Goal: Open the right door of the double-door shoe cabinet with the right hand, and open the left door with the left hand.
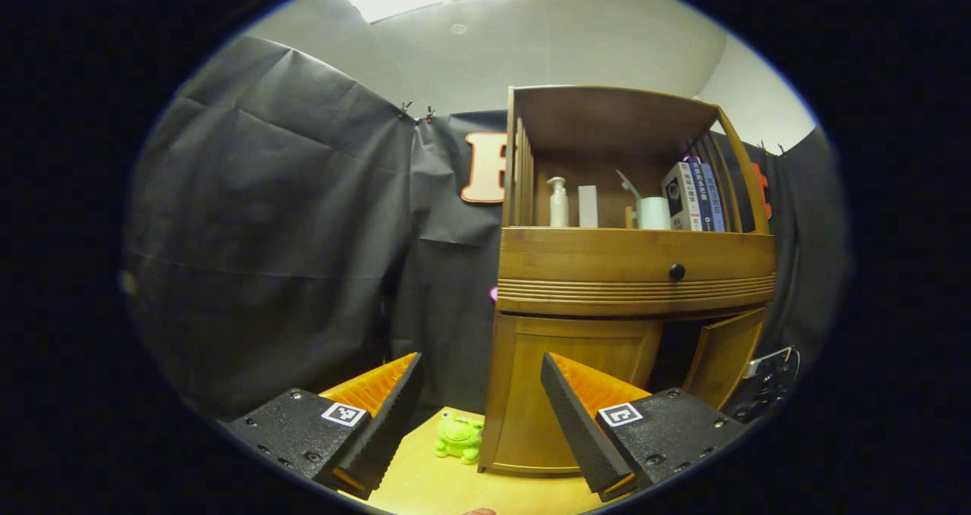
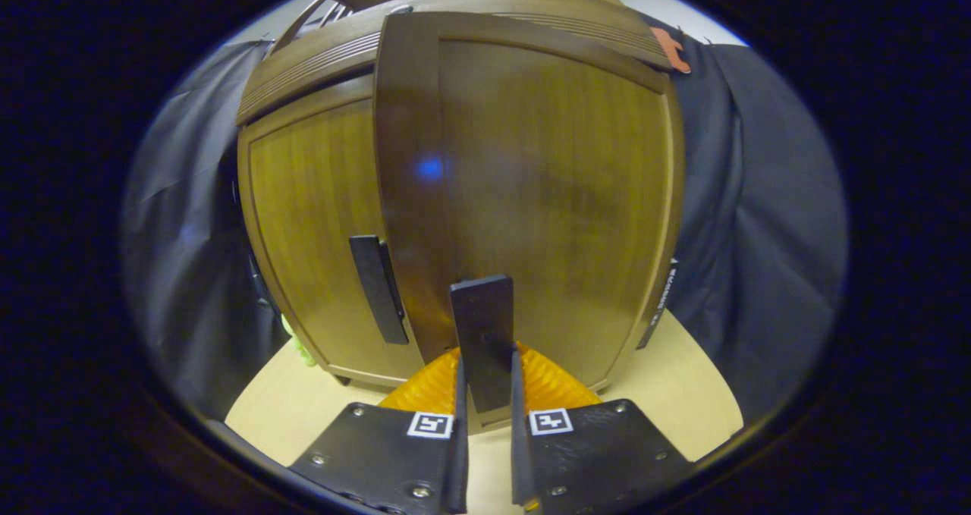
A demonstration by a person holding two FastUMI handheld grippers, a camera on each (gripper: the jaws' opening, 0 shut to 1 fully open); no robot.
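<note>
Right tongs (image 2: 485, 394) pinched the right door's handle (image 2: 482, 333), door (image 2: 546, 196) ajar; pull steadily outward along hinge arc; left tongs (image 1: 482, 416) gaped empty.

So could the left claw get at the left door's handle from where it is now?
Probably yes. The left claw is open and holds nothing, and only bare tabletop lies between it and the shut left door. Its handle looks unblocked; the right claw grips the other handle.
</note>
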